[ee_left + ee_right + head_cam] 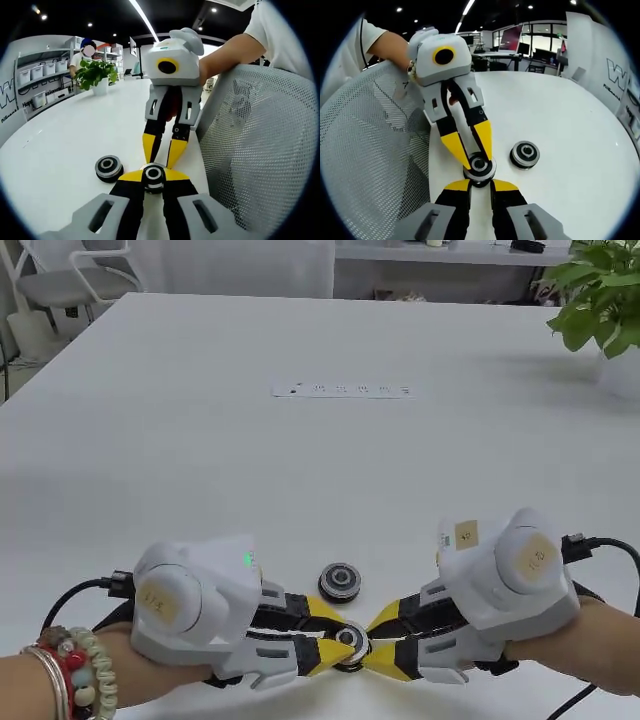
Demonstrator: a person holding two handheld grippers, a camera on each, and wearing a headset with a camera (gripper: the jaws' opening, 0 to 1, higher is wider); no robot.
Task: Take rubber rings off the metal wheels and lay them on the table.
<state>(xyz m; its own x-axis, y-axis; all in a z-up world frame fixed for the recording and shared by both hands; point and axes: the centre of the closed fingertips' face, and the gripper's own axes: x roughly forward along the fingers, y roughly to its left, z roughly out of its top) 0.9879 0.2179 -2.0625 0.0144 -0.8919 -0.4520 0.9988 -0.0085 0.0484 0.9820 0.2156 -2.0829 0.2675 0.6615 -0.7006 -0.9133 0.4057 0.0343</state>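
while the left gripper (333, 638) and the right gripper (378, 640) both clamp their jaws narrow on one metal wheel (350, 642) at the near tabletop (300, 470) edge, its rubber ring (480, 181) looks still on | advice: one side holds the hub steady, the other rolls the ring off sideways | second wheel (340, 581) lies just beyond

Black-and-silver wheel (479, 167), white table (560, 115)
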